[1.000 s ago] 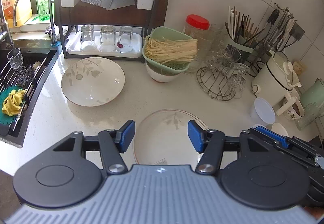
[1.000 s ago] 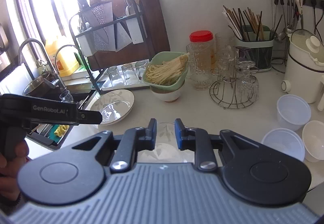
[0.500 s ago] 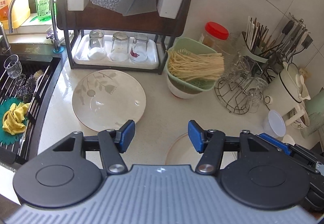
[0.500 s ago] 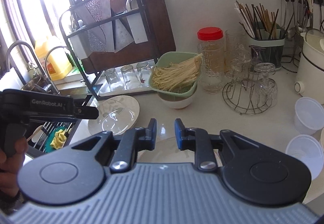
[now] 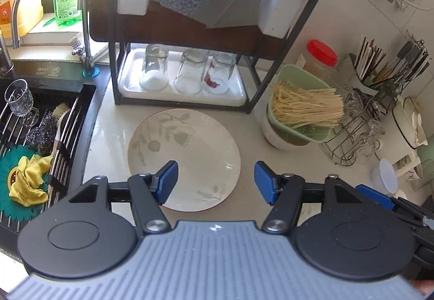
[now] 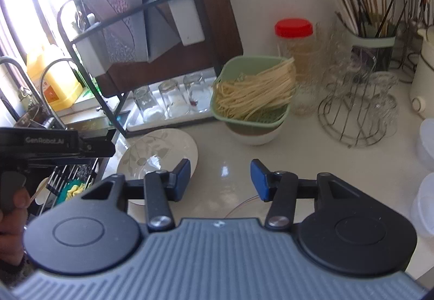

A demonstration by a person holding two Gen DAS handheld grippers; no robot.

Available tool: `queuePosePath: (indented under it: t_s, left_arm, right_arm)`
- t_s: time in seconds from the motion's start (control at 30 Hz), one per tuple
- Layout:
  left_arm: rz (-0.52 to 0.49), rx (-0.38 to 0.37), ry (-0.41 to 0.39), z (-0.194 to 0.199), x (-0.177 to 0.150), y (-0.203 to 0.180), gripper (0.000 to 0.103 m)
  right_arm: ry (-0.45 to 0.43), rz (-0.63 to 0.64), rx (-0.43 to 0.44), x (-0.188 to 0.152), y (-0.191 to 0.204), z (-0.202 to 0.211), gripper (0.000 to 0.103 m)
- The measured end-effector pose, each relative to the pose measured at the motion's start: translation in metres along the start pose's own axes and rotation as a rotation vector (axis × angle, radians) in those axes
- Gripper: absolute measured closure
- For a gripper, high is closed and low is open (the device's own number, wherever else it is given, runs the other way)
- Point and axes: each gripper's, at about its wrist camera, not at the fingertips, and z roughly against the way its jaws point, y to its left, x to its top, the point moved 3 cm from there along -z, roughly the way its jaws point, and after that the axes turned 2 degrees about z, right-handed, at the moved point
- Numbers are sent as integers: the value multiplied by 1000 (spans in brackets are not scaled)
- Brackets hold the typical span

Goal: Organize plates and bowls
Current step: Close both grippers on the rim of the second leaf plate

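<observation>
A cream plate with a grey leaf print (image 5: 187,153) lies on the white counter in front of the dish rack; it also shows in the right wrist view (image 6: 160,148). My left gripper (image 5: 216,182) is open and empty, hovering just above the plate's near edge. My right gripper (image 6: 220,179) is open and empty above bare counter to the plate's right. The thin rim of a second plate (image 6: 244,205) peeks out just below the right fingers. A white bowl (image 5: 276,137) stands under a green colander of noodles (image 5: 301,110).
The black dish rack (image 5: 190,29) holds three upturned glasses on a white tray (image 5: 187,94). The sink (image 5: 35,137) with a rack and yellow cloth is at the left. A wire glass stand (image 6: 358,115), jar, utensil holder and plastic cups (image 6: 425,142) crowd the right.
Both grippers moved forward and left toward the leaf plate by the rack. The right gripper's jaws opened from nearly shut. The near plate slid out of view under the grippers.
</observation>
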Motion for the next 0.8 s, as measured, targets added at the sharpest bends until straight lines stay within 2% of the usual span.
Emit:
queuePosePath:
  t_s: [0.2, 0.43, 0.57, 0.8]
  left_arm:
    - [38, -2, 58, -21, -1, 33, 35]
    - [14, 12, 113, -57, 5, 69, 35]
    - [-2, 32, 142, -83, 9, 87, 35]
    - [5, 20, 199, -119, 15, 114, 35]
  right_arm:
    - [60, -4, 0, -2, 19, -29, 51]
    - [105, -10, -19, -2, 37, -76, 52]
    - [171, -67, -33, -2, 38, -102, 53]
    - [241, -98, -53, -5, 40, -136, 53]
